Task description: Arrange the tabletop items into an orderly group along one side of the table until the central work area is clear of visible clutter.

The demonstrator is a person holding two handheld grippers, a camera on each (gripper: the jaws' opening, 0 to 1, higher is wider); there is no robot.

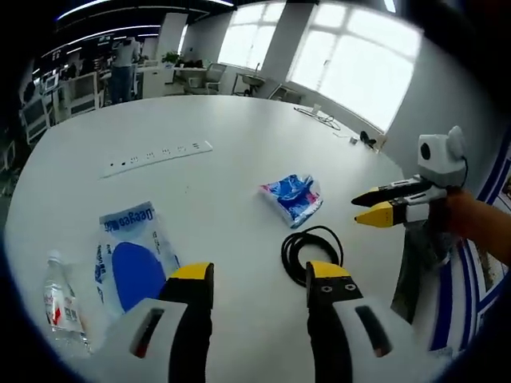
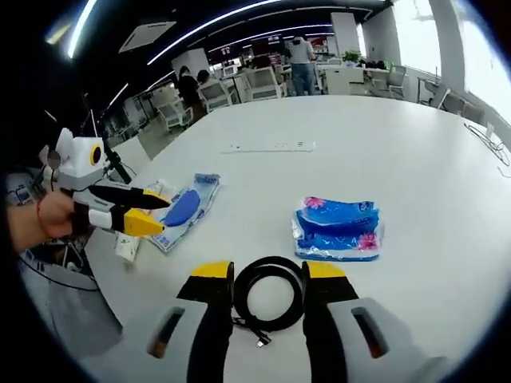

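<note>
Cable (image 2: 267, 299) lies coiled on the worktop (image 2: 415, 152) between my right gripper (image 2: 267, 281) jaws, open and empty; I'd close next. Left gripper (image 1: 259, 275) open, empty too.

Daylight floods in from big windows (image 1: 335, 56) at the far side in the left gripper view; panes blown out to near white, no detail thru them. Ceiling strip lights (image 2: 231, 16) show as thin bright lines in both views, w/ the ceiling around them dark. White counter (image 1: 239, 120) evenly lit and bright, mild sheen, no hard glare. Shadows soft: faint ones under the coiled black cable (image 2: 267, 291) and the blue tissue pack (image 2: 339, 229). Strong fisheye bend: counter edge curves, room lines bow near the borders. Centre fairly sharp; the far office area is dimmer and soft, esp. in the right gripper view. The water bottle (image 1: 62, 307) near the edge is smeared.
</note>
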